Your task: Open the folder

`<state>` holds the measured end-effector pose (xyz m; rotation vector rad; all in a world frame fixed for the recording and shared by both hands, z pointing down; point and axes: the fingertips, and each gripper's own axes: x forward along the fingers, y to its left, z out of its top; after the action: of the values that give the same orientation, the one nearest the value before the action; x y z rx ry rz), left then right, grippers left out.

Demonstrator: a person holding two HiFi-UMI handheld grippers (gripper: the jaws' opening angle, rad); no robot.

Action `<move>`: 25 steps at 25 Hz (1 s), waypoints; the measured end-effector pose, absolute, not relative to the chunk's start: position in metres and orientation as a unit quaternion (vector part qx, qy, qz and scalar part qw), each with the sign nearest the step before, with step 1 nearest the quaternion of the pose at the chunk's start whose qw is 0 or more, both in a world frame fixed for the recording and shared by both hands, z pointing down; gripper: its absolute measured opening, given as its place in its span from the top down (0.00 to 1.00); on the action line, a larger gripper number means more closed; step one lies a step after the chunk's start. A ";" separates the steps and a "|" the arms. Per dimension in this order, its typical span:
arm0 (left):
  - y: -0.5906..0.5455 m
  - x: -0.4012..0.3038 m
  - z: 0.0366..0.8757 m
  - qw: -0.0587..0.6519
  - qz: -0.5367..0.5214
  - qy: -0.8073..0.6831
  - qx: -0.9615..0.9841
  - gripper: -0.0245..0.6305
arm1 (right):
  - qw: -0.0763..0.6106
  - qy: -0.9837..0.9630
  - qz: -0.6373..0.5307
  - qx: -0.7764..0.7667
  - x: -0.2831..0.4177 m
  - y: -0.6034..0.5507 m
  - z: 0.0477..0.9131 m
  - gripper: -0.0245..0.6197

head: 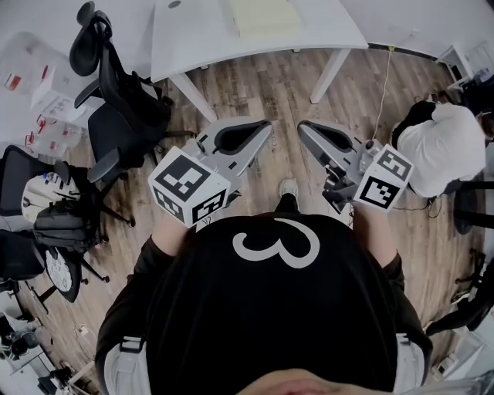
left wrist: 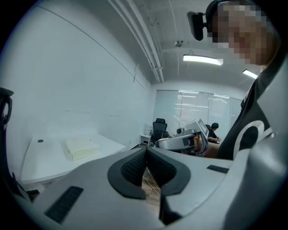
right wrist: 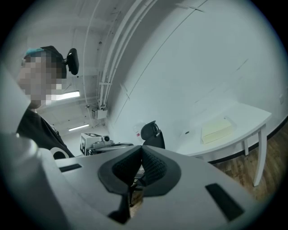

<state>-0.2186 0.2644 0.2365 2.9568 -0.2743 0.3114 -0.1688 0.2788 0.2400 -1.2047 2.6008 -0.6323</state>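
The folder point(head: 266, 17) is pale yellow and lies closed on the white table point(head: 193, 38), at the far top of the head view. It also shows as a flat pale slab in the left gripper view point(left wrist: 81, 147) and in the right gripper view point(right wrist: 218, 128). My left gripper point(head: 262, 127) and right gripper point(head: 305, 127) hang side by side over the wooden floor, close to my body and well short of the table. Both are shut with nothing between the pads point(left wrist: 135, 166) point(right wrist: 153, 166). Each gripper view shows the other gripper: the right gripper point(left wrist: 184, 140) and the left gripper point(right wrist: 96, 143).
Black office chairs point(head: 116, 100) crowd the left side, with boxes point(head: 46, 85) behind them. A seated person in white point(head: 440, 146) is at the right. The table's white legs point(head: 332, 73) stand on the wood floor ahead, and a thin cable point(head: 384, 92) runs down at the right.
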 end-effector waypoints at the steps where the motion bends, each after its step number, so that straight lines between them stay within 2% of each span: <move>1: 0.260 -0.208 0.237 0.072 0.110 -0.088 0.987 0.94 | 0.106 0.881 -0.217 -0.407 -0.158 0.272 0.241 0.92; 17: 0.154 -0.038 0.254 0.068 0.137 -0.095 0.984 0.94 | 0.114 0.878 -0.235 -0.402 0.003 0.168 0.258 0.92; 25: 0.146 -0.030 0.265 0.054 0.141 -0.105 0.983 0.94 | 0.101 0.880 -0.220 -0.408 0.010 0.164 0.262 0.92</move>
<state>-0.0298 0.1462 0.2650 2.9867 -0.3203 0.4276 0.0104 0.1637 0.2616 -1.2058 2.6012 -0.6511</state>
